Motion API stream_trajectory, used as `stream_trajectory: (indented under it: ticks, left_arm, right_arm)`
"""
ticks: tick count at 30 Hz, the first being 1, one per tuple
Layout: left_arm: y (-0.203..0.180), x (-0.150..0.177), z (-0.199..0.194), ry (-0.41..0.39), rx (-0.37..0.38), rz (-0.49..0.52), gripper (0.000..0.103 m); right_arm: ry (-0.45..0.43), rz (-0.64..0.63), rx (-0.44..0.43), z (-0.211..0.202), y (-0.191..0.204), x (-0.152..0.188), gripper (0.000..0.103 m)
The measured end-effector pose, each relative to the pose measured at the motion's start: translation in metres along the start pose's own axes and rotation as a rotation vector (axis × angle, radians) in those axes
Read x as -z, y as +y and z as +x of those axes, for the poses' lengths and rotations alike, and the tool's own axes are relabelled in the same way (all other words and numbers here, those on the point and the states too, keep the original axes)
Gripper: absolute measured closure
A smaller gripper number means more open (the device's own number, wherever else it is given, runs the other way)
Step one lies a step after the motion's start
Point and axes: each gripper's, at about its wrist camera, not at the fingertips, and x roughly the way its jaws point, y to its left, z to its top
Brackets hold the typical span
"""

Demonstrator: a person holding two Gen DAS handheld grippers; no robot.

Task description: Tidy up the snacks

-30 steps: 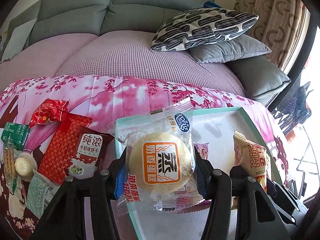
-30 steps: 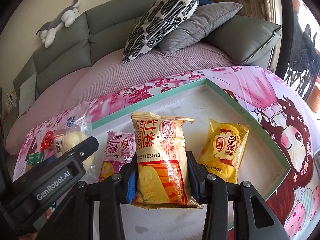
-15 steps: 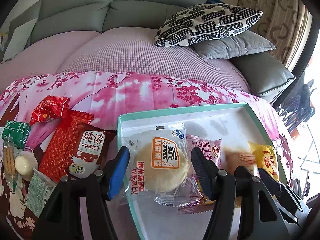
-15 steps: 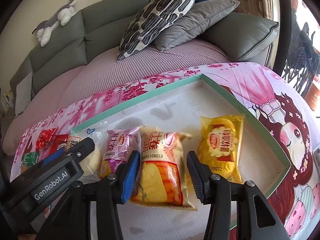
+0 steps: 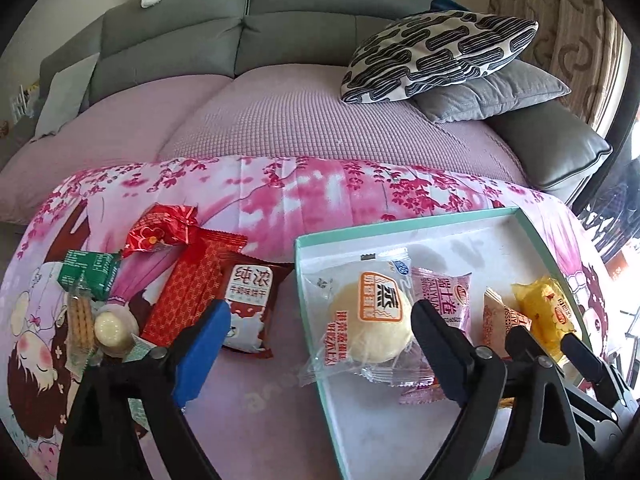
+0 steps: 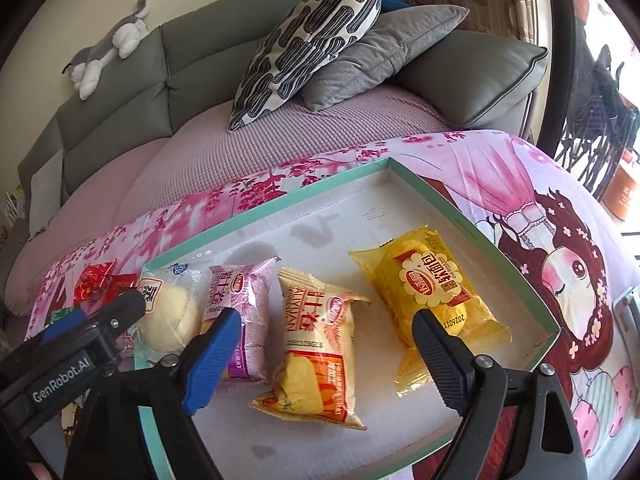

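Note:
A teal-rimmed white tray (image 5: 536,232) (image 6: 440,196) lies on the pink cloth. In it lie a round cake packet (image 5: 370,316) (image 6: 170,320), a purple packet (image 5: 444,296) (image 6: 244,320), an orange-cream packet (image 6: 316,344) (image 5: 500,320) and a yellow packet (image 6: 436,292) (image 5: 548,312). My left gripper (image 5: 320,344) is open and empty over the tray's left rim. My right gripper (image 6: 324,356) is open and empty, above the orange-cream packet. Loose snacks lie left of the tray: a brown biscuit packet (image 5: 250,308), a red packet (image 5: 188,292), a red candy wrapper (image 5: 160,232), a green packet (image 5: 88,274).
A grey sofa (image 5: 280,12) with a purple cover stands behind the table, with a patterned cushion (image 5: 440,56) and a grey cushion (image 6: 380,48). A plush toy (image 6: 108,48) lies on the sofa back. The table's right edge is close to the tray.
Both grippers opened and let go: the cake packet and the orange-cream packet now lie in the tray. Both grippers have drawn back, the left one shifting leftward.

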Motion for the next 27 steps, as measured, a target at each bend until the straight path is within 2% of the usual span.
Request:
stream_trajectory:
  ticks: [3,7,13,19,27]
  left_arm:
    - [0.003,0.001,-0.003,-0.013,-0.044,0.021,0.006]
    - [0.004,0.002,-0.005,-0.025,-0.099,0.031,0.004]
    - [0.009,0.002,-0.014,-0.051,-0.067,0.007,0.003]
    - [0.006,0.001,-0.022,-0.07,-0.094,0.043,0.003]
    - [0.016,0.008,-0.026,-0.037,-0.121,0.071,0.003]
  right_arm:
    - [-0.001,-0.027,0.017,0.0,0.002,0.001,0.0]
    - [0.003,-0.056,0.025,0.0,0.007,0.001,0.0]
    - [0.034,-0.071,0.048,0.004,0.009,0.005,0.0]
    - [0.042,-0.074,0.044,-0.002,0.013,0.01,0.0]
    - [0.044,-0.083,0.044,-0.009,0.018,0.014,0.0]
